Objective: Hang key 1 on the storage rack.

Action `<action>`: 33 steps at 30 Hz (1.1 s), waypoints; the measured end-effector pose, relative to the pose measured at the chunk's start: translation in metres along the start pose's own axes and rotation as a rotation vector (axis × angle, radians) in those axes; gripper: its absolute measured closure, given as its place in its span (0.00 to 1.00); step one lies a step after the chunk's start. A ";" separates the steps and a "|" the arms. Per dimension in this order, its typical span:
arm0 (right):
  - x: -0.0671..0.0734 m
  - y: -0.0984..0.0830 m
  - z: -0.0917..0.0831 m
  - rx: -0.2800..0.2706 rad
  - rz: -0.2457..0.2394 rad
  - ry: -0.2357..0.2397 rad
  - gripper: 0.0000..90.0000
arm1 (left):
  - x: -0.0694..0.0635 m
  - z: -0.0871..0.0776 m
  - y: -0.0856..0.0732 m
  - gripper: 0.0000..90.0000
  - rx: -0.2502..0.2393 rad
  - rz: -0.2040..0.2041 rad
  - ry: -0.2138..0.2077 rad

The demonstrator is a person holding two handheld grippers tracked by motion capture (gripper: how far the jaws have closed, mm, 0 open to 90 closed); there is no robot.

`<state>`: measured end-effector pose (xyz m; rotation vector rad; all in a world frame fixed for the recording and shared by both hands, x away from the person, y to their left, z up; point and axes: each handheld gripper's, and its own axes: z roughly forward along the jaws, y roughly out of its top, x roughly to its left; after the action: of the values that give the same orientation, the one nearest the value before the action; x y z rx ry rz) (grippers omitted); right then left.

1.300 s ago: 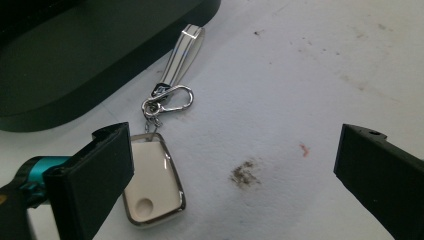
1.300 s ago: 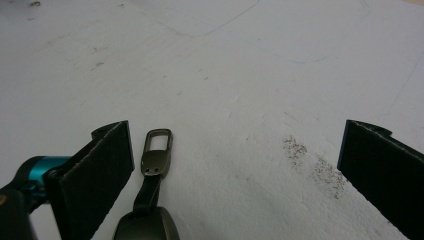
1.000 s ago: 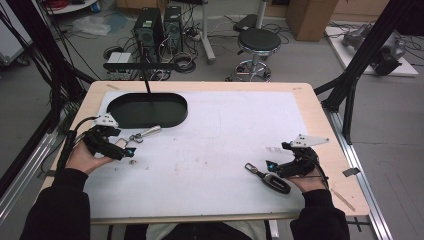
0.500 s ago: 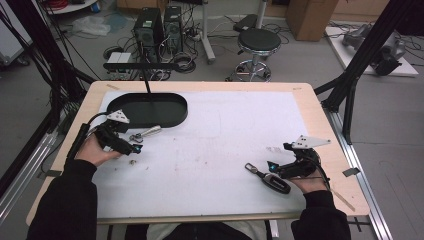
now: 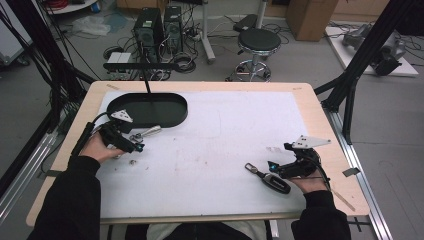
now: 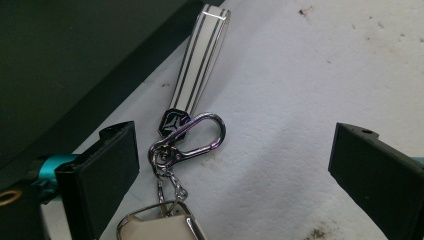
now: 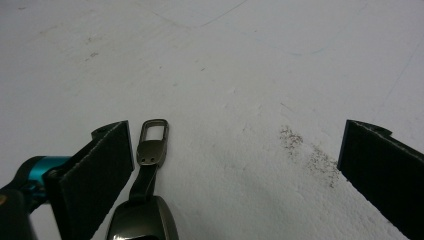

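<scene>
From my station the lighting reads even and diffuse from overhead; the white table cover is bright without burnout. Shadows on it are soft and short. In the left gripper view, the keyring clasp carries sharp specular glints, and the black tray beside it is dim and featureless. Near jaws in both gripper views are slightly soft. The high view is mildly grainy.

We hold our left gripper near the table's left edge, jaws spread wide and low; our right gripper rests near the front right corner, jaws likewise wide apart.
</scene>
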<state>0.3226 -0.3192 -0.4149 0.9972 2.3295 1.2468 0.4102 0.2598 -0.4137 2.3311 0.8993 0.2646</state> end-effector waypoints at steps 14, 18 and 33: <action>0.001 0.000 0.003 0.013 -0.003 -0.001 0.01 | -0.001 0.019 0.019 0.08 0.063 0.025 0.002; 0.000 -0.001 0.002 0.013 0.002 -0.005 0.01 | -0.001 0.029 0.023 0.08 0.088 0.039 -0.001; -0.003 -0.003 0.000 0.008 0.010 -0.008 0.01 | -0.006 0.048 0.037 0.12 0.112 0.069 -0.035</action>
<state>0.3233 -0.3219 -0.4177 1.0153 2.3288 1.2356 0.4438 0.2115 -0.4285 2.4657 0.8372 0.2061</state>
